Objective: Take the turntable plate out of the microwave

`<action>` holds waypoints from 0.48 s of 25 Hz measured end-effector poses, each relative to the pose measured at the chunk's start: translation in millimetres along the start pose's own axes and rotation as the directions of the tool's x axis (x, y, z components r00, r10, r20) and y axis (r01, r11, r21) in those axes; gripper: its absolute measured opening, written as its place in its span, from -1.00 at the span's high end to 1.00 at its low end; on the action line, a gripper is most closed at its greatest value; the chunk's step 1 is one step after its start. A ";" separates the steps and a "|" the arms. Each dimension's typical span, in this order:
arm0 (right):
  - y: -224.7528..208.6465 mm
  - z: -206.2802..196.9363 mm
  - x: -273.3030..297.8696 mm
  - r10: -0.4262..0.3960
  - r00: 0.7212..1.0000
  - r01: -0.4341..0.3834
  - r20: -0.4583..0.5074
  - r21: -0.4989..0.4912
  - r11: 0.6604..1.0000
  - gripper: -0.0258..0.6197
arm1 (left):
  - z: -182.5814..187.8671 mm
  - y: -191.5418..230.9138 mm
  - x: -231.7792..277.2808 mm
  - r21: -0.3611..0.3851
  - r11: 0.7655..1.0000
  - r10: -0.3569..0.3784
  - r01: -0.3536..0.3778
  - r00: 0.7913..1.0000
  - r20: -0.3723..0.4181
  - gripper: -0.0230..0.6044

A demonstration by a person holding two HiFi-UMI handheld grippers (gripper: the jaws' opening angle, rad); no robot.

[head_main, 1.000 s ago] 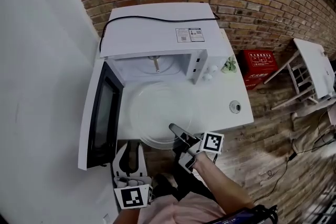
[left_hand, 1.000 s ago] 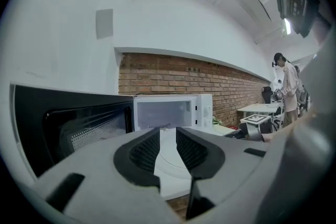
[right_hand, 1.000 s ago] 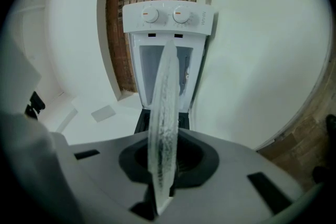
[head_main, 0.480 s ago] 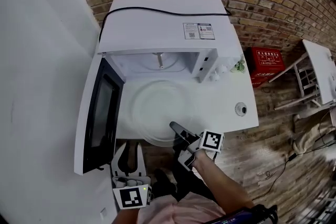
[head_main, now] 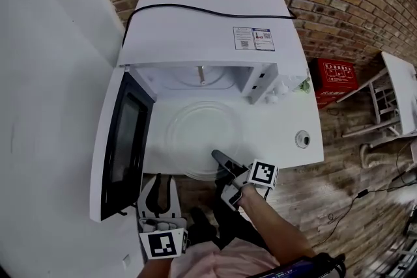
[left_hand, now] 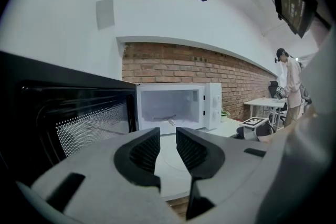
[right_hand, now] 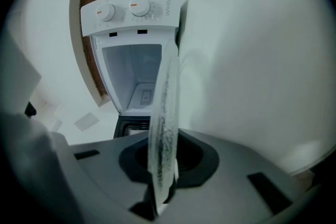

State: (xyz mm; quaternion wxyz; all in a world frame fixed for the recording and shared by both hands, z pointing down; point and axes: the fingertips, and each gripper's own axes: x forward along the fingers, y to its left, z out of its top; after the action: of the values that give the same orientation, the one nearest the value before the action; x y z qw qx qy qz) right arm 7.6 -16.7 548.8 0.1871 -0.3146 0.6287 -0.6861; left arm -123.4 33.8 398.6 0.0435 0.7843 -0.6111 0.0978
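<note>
Head view, microwave: the microwave (head_main: 208,23) stands on a white table (head_main: 290,140), its door (head_main: 124,140) swung open to its left side.
Head view, plate: the turntable plate (head_main: 199,133) is outside the cavity (head_main: 195,78), just in front of the microwave's opening and over the table. Whether it rests on the table cannot be told.
Head view, right gripper: the right gripper (head_main: 220,158) meets the plate at the rim farthest from the microwave.
Head view, left gripper: the left gripper (head_main: 161,183) hangs beyond the table edge, in front of the microwave's door, apart from the plate.
Left gripper view, jaws: spread, with nothing between them. The microwave's cavity holds only a small hub (left_hand: 167,119) on its floor.
Right gripper view, jaws: pinched on the plate's rim, which shows edge-on and points toward the microwave.
Progress: the removal looks done. What seems left is settling the plate on the table and letting go.
</note>
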 end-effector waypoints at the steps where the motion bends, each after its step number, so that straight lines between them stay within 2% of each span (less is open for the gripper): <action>1: -1.0 0.3 0.3 -0.003 1.000 0.003 -0.002 0.000 1.000 0.83 | -0.9 0.3 0.5 0.000 1.000 0.002 -0.002 1.000 -0.002 0.63; 7: -0.8 1.9 5.3 -0.018 1.000 0.019 -0.015 0.014 1.000 0.83 | -2.4 -0.8 4.6 -0.014 1.000 0.006 -0.007 0.999 -0.039 0.63; 12: -1.1 2.9 9.3 -0.036 0.999 0.037 -0.026 0.032 0.999 0.83 | -4.4 2.1 3.0 0.008 1.000 0.016 -0.015 1.000 -0.020 0.63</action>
State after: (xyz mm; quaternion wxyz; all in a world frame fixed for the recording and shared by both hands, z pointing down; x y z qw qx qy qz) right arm 2.9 -24.8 551.7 0.1719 -0.3142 0.6138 -0.7036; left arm -125.2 31.2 403.4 0.0460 0.7787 -0.6163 0.1082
